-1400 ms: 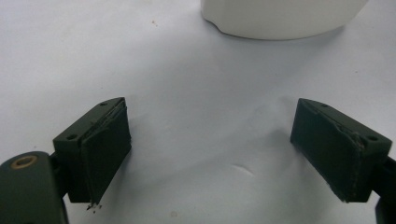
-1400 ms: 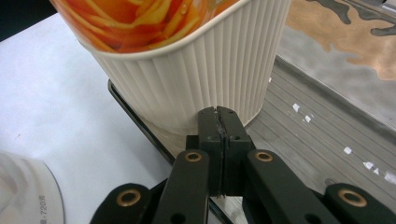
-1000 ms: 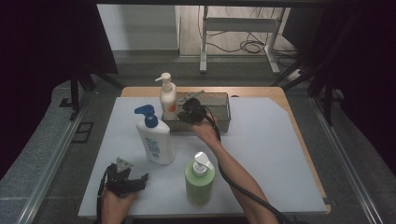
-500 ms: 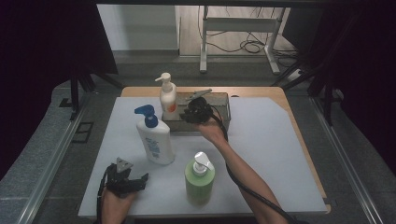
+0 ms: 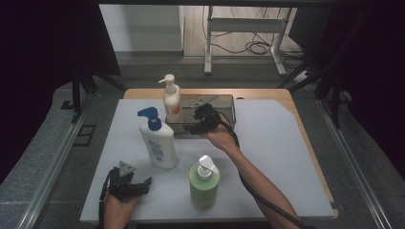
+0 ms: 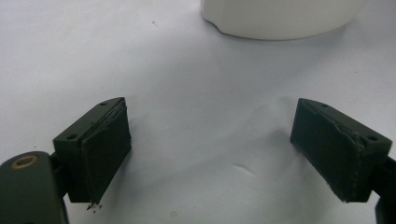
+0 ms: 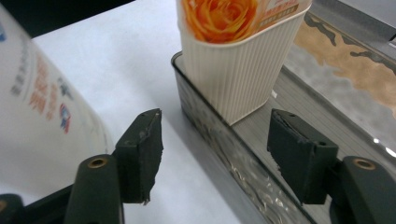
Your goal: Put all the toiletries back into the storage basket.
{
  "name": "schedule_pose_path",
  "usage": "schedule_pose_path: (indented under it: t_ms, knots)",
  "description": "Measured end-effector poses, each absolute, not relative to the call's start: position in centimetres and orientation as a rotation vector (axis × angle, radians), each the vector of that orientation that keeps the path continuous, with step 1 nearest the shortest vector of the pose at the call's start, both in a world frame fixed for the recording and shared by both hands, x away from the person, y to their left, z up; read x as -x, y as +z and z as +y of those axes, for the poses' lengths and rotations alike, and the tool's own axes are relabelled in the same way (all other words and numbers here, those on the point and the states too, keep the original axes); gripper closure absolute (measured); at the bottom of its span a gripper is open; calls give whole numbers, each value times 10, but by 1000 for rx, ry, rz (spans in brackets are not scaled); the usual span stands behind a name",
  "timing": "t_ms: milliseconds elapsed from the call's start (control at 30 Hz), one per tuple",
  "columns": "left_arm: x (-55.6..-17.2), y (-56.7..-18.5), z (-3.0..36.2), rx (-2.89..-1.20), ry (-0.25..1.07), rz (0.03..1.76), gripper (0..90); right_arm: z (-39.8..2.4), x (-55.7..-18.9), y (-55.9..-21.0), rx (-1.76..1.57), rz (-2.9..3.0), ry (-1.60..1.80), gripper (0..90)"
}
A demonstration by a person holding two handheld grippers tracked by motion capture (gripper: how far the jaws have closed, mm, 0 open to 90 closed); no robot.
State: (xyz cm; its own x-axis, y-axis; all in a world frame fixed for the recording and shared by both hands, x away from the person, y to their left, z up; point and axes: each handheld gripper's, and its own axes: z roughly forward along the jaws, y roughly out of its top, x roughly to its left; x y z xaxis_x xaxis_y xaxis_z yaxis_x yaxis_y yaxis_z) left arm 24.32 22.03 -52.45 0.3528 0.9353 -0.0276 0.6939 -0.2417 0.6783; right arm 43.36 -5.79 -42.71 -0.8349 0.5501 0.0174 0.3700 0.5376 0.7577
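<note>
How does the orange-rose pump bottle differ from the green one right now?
The orange-rose bottle is cream-white and slim; the green bottle is squatter. The orange-rose bottle stands inside the metal tray at the table's far side; the green bottle stands on the white mat near the person. Both are upright with white pump heads, and no gripper holds either.

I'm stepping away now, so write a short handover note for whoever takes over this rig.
Right gripper: jaws open, just been opening, nothing between them, right beside the cream pump bottle.
Left gripper: jaws open and empty, resting on the white mat near the front edge.
Done: the cream pump bottle stands upright in the metal tray.
Left, probably: the blue-capped white bottle and the green bottle stand on the mat, outside the tray.
</note>
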Motion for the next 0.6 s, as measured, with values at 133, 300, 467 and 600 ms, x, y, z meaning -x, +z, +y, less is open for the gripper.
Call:
schedule_pose_path:
  t_ms: [133, 300, 467, 600]
  knots:
    - [-243, -525, 220, -2018, 521, 1412, 114, -63, -428, -425, -749, 2555, 1174, 273]
    - [-243, -525, 220, -2018, 521, 1412, 114, -71, -422, -422, -731, 2558, 1169, 195]
    - [-243, -524, 221, -2022, 521, 1411, 114, -81, -417, -423, -716, 2571, 1152, 138]
    - [-243, -524, 220, -2022, 523, 1411, 114, -90, -413, -423, -726, 2585, 1155, 125]
